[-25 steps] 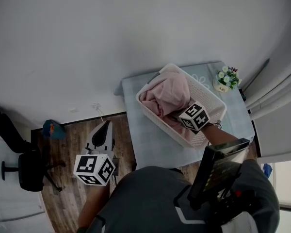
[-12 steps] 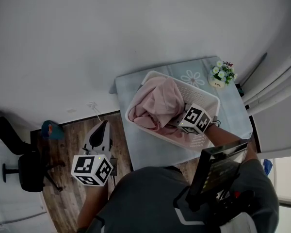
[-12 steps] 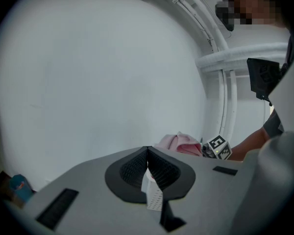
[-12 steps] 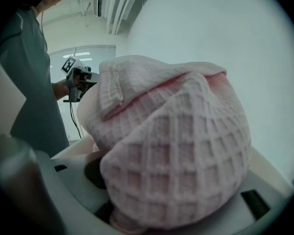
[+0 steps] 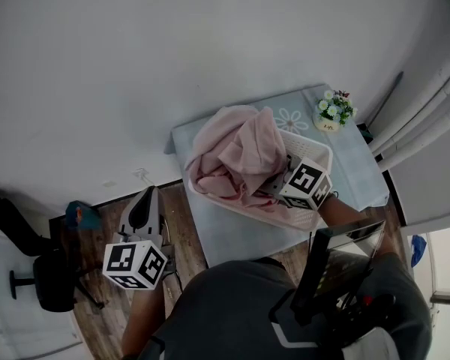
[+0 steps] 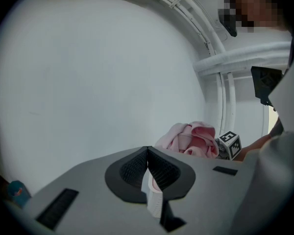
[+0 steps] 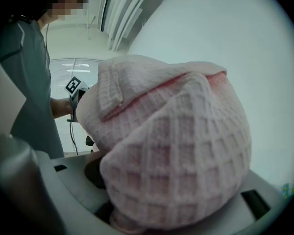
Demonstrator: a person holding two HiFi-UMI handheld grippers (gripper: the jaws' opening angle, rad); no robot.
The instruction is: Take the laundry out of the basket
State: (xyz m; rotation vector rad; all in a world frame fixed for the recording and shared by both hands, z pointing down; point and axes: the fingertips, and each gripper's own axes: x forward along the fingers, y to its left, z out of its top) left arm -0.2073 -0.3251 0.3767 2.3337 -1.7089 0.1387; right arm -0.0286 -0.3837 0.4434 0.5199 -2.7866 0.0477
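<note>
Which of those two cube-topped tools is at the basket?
The right gripper, jaws clamped on the pink towel over the basket; the left gripper hangs beside the table.

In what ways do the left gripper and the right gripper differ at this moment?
The left gripper has its jaws together, while the right gripper is closed on the pink cloth. The left gripper hangs beside the table over the floor; the right gripper is at the basket. Both carry a marker cube.
</note>
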